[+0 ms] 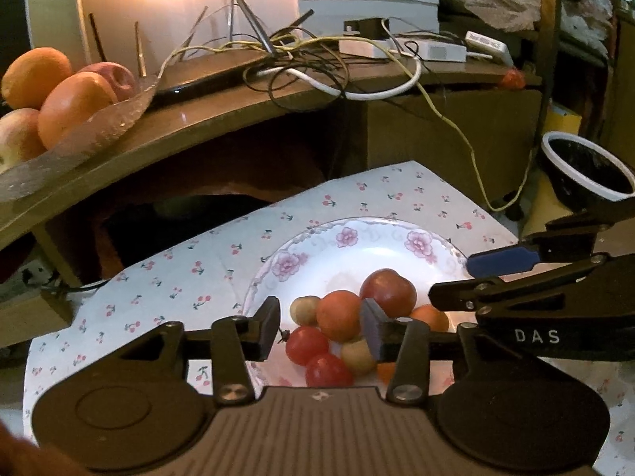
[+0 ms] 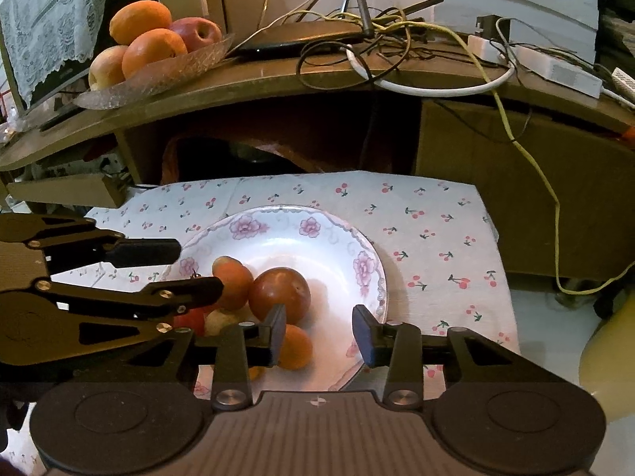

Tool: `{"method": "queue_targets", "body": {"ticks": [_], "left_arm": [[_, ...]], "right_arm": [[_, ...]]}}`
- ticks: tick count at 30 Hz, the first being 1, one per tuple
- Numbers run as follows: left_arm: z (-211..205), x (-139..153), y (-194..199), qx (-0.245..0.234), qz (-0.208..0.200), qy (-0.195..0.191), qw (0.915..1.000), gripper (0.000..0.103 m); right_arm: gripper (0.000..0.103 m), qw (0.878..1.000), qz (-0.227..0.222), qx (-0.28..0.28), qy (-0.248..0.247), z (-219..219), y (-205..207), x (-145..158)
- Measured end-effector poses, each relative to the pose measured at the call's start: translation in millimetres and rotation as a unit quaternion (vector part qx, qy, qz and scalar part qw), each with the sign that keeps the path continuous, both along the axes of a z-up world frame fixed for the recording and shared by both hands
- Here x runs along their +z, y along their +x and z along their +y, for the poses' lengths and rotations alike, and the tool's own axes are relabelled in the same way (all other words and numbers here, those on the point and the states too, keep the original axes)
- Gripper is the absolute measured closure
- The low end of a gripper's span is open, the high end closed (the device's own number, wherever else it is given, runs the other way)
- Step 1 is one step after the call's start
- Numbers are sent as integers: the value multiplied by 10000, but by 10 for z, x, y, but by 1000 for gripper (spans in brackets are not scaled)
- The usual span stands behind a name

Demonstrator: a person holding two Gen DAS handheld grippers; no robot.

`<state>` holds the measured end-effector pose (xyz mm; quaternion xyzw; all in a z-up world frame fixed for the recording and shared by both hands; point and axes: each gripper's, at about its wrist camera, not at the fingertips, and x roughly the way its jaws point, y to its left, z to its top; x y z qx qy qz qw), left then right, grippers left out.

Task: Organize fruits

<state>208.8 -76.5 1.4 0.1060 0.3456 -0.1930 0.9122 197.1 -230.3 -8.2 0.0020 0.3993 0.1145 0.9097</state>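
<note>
A white floral plate (image 1: 349,246) (image 2: 317,230) on a cherry-print cloth holds several small fruits: a dark red plum-like one (image 1: 388,288) (image 2: 279,294), orange ones (image 1: 339,315) (image 2: 234,283), red cherry tomatoes (image 1: 306,344) and pale ones (image 1: 304,309). My left gripper (image 1: 320,331) is open and empty, just above the pile. My right gripper (image 2: 319,335) is open and empty over the plate's right half, beside an orange fruit (image 2: 295,347). Each gripper shows in the other's view, the right one (image 1: 488,273) and the left one (image 2: 174,269).
A glass dish (image 2: 158,79) with oranges (image 2: 152,51) and apples (image 2: 196,31) stands on a wooden shelf (image 2: 278,75) behind, also in the left wrist view (image 1: 79,139). Tangled cables (image 1: 317,63) and white adapters lie on the shelf. A black bowl (image 1: 587,166) sits at right.
</note>
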Motion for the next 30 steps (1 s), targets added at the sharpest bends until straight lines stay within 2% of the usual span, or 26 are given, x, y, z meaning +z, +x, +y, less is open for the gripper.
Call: {"method": "queue_targets", "body": {"ticks": [4,10,18,22,24,30], "left_arm": [[24,30,-95,115,-10,8,9999,46],[43,63,-313,277,-6,-83,9996,31],[131,42,-580,605,-123,119,9980,12],[164,46,-688,747,-125,109,9971,8],[163,57,-746,799,-171,155,9965,3],[165,71,-918,867,-282,370,9952,0]], "right_arm": [[63,10000,14,-72,-12,-14,-57,28],[61,9998,83,-141,-91,-15,-226,44],[60,9994,101,-308,-143,-23,-483,88],[55,9991,100,-383,-134,-37,-609,118],[55,9991,124,-396,-107,-28,-670,130],[49,9993,21,-349,-124,20,-866,179]]}}
